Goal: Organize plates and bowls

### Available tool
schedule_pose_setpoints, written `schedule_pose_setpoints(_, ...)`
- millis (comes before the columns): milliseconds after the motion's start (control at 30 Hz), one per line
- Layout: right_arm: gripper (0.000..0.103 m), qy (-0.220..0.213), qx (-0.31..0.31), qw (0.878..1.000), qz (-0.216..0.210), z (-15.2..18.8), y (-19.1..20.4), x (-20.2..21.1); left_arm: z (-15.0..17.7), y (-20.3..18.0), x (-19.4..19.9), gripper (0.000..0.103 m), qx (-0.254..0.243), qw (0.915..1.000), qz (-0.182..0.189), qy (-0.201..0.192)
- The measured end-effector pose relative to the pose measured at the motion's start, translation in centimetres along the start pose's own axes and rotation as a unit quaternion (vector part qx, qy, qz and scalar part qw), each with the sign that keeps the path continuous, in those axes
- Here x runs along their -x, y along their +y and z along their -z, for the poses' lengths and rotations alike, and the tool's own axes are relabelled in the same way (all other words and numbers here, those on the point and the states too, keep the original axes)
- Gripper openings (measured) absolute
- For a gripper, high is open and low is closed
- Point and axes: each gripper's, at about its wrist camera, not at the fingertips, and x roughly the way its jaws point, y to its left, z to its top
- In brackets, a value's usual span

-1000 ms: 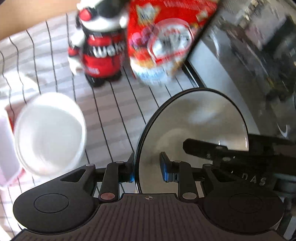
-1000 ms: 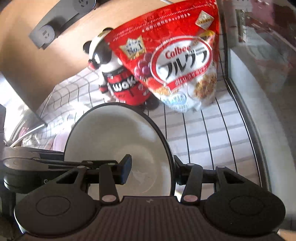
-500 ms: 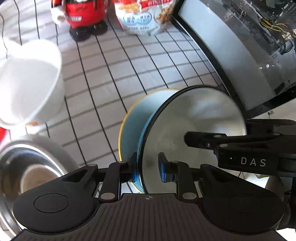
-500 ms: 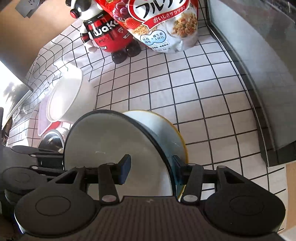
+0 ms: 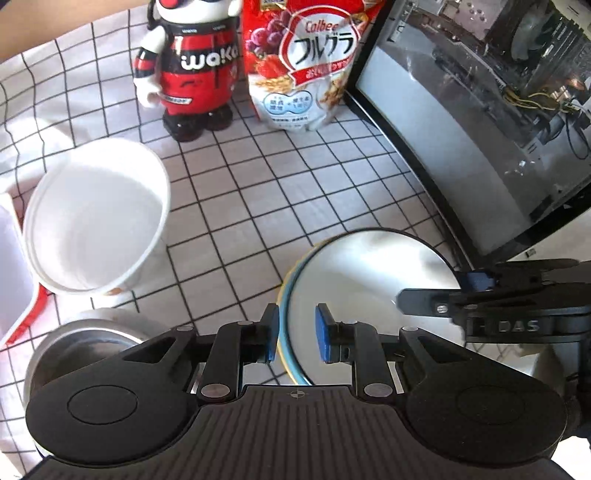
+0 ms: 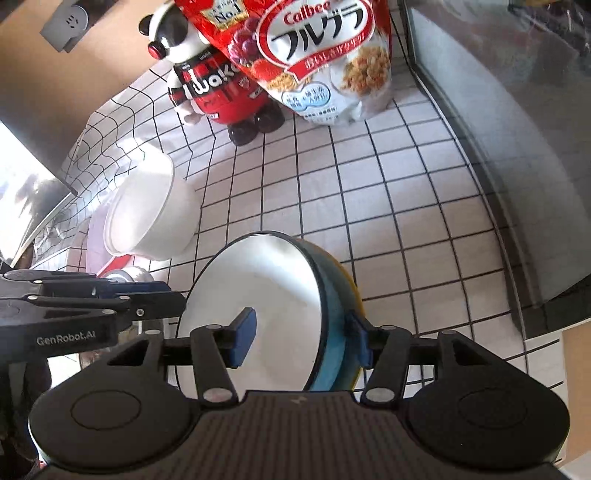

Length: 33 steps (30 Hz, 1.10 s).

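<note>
Black-rimmed plate (image 5: 369, 280) sits on blue plate (image 6: 334, 354), lower centre of both frames, on checked desk (image 5: 258, 206). Right view alone shows wall socket (image 6: 64, 22); left view alone shows steel bowl (image 5: 85, 343). Left gripper (image 5: 295, 334) straddles both rims, narrow gap, pads apart. Right gripper (image 6: 301, 341) jaws opening around plates. Bag (image 6: 325, 55) reads "Calbee"; figure (image 5: 192, 66) "wako".

A plate (image 5: 369, 280) sat nested on a stack of plates (image 6: 338, 295), right of a tub (image 5: 96, 221). Behind stood a figurine (image 5: 192, 66), left of a cereal bag (image 5: 303, 62). A metal bowl (image 5: 85, 343) lay before the tub.
</note>
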Motion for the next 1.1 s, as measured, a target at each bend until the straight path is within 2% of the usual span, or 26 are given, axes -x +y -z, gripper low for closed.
schedule_pose_setpoints(67, 0.054, -0.013, 0.009, 1.000, 0.007, -0.1, 0.4, 0.6, 0.2, -0.2, -0.3, 0.023, -0.010, 0.9996, -0.024, -0.006)
schedule_pose_setpoints(100, 0.055, -0.023, 0.017, 1.000, 0.013, -0.1, 0.6, 0.9, 0.3, -0.3, -0.4, 0.030, -0.016, 0.9993, -0.033, -0.010)
schedule_pose_setpoints(167, 0.055, -0.049, 0.044, 0.997, 0.031, 0.0, 1.3, 1.7, 0.4, -0.4, -0.6, 0.028, -0.027, 0.9988, -0.037, -0.014)
schedule_pose_setpoints(267, 0.067, -0.075, 0.070, 0.993, 0.064, 0.4, 1.7, 1.9, 0.6, -0.4, -1.0, 0.034, -0.038, 0.9981, -0.046, -0.017)
schedule_pose_setpoints(367, 0.070, -0.058, 0.048, 0.994, 0.075, 0.9, 0.6, 0.7, 0.6, -0.3, -1.0, 0.030, -0.036, 0.9980, -0.046, -0.022)
schedule_pose_setpoints(500, 0.070, -0.021, 0.008, 0.998, 0.054, 2.0, -0.7, -1.4, 1.2, -0.7, 1.5, 0.030, -0.046, 0.9965, -0.020, -0.066)
schedule_pose_setpoints(567, 0.070, -0.012, -0.001, 0.999, 0.046, 2.4, -0.8, -2.1, 1.2, -0.7, 1.6, 0.030, -0.048, 0.9961, -0.026, -0.070)
schedule_pose_setpoints(600, 0.070, -0.008, -0.006, 0.999, 0.040, 2.5, -0.8, -2.3, 1.2, -0.6, 1.1, 0.030, -0.050, 0.9961, -0.037, -0.062)
schedule_pose_setpoints(667, 0.070, -0.003, -0.009, 0.999, 0.030, 2.5, -0.8, -2.7, 1.1, -0.2, 0.0, 0.040, -0.044, 0.9963, -0.058, -0.045)
schedule_pose_setpoints(733, 0.070, -0.001, -0.008, 1.000, 0.024, 2.6, -0.7, -3.1, 1.1, 0.3, -0.8, 0.046, -0.033, 0.9975, -0.052, -0.034)
schedule_pose_setpoints(867, 0.069, 0.015, -0.011, 1.000, 0.005, 2.6, -0.6, -3.9, 1.0, 0.7, -2.3, 0.043, -0.021, 0.9990, -0.039, -0.009)
schedule_pose_setpoints(967, 0.064, 0.030, -0.007, 1.000, -0.007, 2.8, -0.5, -4.5, 1.2, 1.2, -4.0, 0.043, -0.006, 0.9995, -0.028, 0.017)
schedule_pose_setpoints(1100, 0.064, 0.035, 0.000, 0.999, -0.011, 2.7, -0.6, -5.0, 1.2, 2.2, -5.6, 0.042, 0.033, 0.9988, 0.008, 0.036)
